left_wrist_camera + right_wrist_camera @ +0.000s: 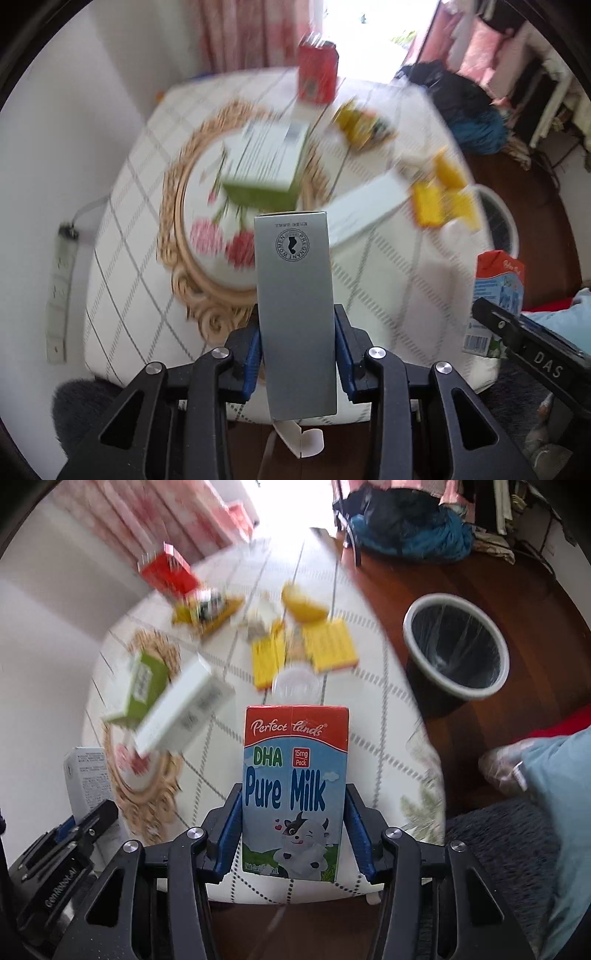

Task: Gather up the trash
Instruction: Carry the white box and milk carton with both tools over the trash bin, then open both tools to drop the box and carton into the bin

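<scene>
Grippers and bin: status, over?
Left gripper shut on grey box. Right gripper shut on milk carton. Bin on floor right of table, open, path unblocked. More trash left on table.

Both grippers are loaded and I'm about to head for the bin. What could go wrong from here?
1. The silver box is clamped low by the left gripper, its bottom flap hanging open; it may tip or slip out.
2. The bin sits on the floor beside the table; the milk carton in the right gripper could miss it.
3. Strong motion blur makes aiming unreliable.
</scene>
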Action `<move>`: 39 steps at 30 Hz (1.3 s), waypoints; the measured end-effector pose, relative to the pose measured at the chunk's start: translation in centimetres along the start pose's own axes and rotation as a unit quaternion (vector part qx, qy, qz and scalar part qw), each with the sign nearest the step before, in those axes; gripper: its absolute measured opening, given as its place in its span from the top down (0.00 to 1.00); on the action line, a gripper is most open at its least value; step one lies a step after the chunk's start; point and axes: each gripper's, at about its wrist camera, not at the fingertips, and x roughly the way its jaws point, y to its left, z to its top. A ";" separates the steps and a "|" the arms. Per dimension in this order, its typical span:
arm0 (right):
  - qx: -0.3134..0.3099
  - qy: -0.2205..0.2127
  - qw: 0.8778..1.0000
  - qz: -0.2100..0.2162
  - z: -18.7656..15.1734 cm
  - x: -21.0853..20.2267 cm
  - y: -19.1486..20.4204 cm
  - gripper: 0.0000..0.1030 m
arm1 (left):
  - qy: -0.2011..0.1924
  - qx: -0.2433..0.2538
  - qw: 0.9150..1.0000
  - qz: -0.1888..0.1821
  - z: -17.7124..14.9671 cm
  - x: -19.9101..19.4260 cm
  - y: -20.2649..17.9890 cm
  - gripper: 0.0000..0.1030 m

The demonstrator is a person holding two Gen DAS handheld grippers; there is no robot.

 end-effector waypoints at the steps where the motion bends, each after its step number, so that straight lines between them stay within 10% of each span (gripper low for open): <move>1: 0.002 -0.008 1.000 0.006 0.5 -0.8 -0.4 0.48 | -0.010 0.005 1.000 -0.006 0.8 -0.8 -0.5 0.70; 15: 0.050 -0.115 0.992 -0.031 11.3 -9.2 -14.3 0.48 | -0.066 0.120 0.983 -0.122 12.7 -2.5 -16.8 0.70; 26: 0.106 -0.047 0.990 -0.074 18.0 -0.5 -27.5 0.48 | 0.080 0.155 0.960 -0.221 19.7 10.2 -31.2 0.70; 36: 0.145 -0.019 0.986 -0.080 22.0 6.1 -32.8 0.48 | 0.161 0.158 0.946 -0.232 23.7 17.3 -38.0 0.68; 38: 0.149 -0.020 0.985 -0.078 22.6 6.7 -33.4 0.47 | 0.182 0.158 0.942 -0.235 23.9 18.4 -38.6 0.61; 39: 0.155 -0.019 0.985 -0.074 22.9 7.2 -33.7 0.47 | 0.192 0.153 0.940 -0.235 24.1 18.9 -38.7 0.37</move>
